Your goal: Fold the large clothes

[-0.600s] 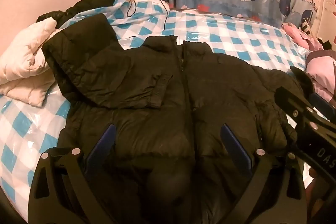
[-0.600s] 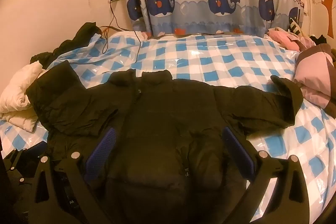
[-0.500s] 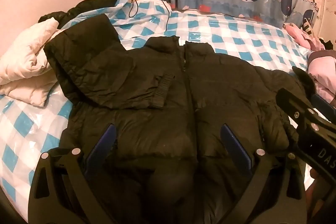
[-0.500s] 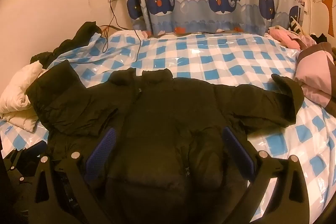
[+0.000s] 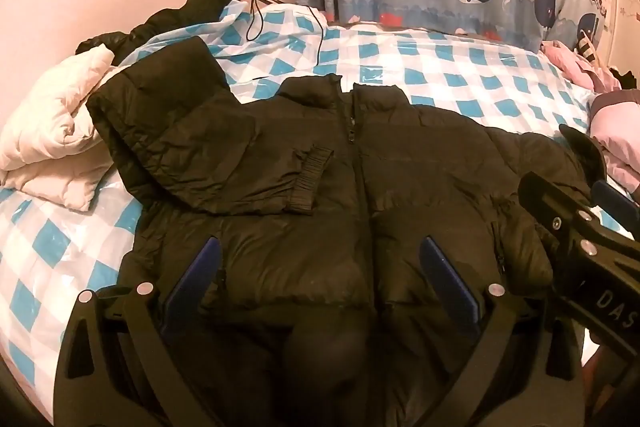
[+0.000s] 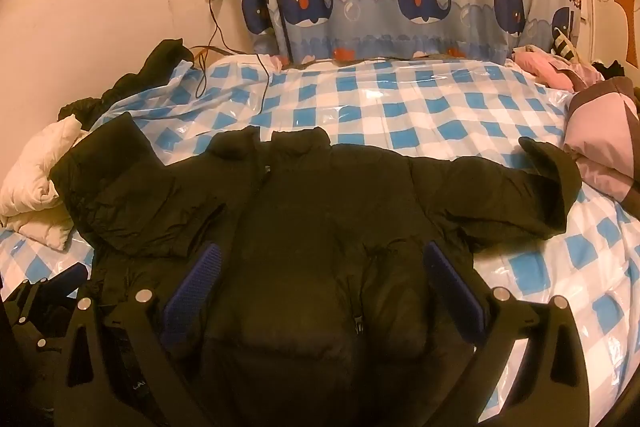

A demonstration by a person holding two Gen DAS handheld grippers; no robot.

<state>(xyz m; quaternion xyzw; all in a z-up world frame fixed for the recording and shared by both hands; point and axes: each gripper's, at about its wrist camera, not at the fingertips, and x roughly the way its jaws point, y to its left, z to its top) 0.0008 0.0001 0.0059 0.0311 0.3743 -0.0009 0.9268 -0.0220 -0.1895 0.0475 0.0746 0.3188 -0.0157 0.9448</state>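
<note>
Black puffer jacket (image 5: pixel 360 195) lies front-up, zipped, on the checked bed cover (image 6: pixel 400 107); one sleeve is folded across its chest, the other stretched out sideways. Left gripper (image 5: pixel 320 279) & right gripper (image 6: pixel 316 283) hover over jacket's lower front, tilted down, jaws wide apart, nothing btwn them

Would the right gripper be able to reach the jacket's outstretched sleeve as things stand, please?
Probably yes: the right gripper is open and empty, and the outstretched sleeve lies flat on the checked bed cover with nothing on it.
</note>
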